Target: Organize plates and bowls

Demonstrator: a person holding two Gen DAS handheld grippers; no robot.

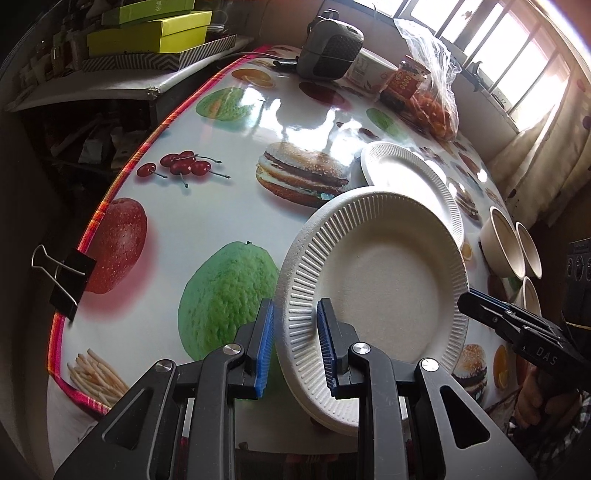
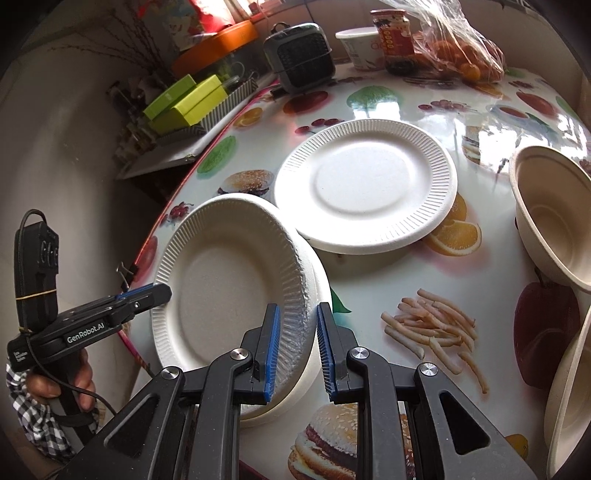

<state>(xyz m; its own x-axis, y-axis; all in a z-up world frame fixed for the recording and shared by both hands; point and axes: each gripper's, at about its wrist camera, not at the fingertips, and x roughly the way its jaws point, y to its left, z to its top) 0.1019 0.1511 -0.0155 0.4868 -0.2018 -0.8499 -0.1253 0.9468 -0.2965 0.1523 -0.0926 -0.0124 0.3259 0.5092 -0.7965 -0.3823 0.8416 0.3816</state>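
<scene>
A white paper plate (image 1: 384,280) (image 2: 225,295) hangs tilted just above the fruit-print tablecloth (image 1: 207,229) (image 2: 369,288), with a second plate nested under it. My left gripper (image 1: 295,306) (image 2: 162,291) is shut on its left rim. Shut on the opposite rim is my right gripper (image 2: 297,310) (image 1: 467,295). Just beyond lies another white plate (image 1: 406,173) (image 2: 365,184), flat on the table, its near edge close to the held plate. Three beige paper bowls (image 1: 506,240) (image 2: 550,214) stand at the right.
At the table's far end stand a small grey heater (image 1: 328,48) (image 2: 303,59), a white tub (image 2: 360,46), a red jar (image 1: 406,79) (image 2: 393,37) and a bag of oranges (image 1: 439,107) (image 2: 461,55). A binder clip (image 1: 62,277) grips the left table edge. Green boxes (image 1: 147,33) sit on a shelf beyond.
</scene>
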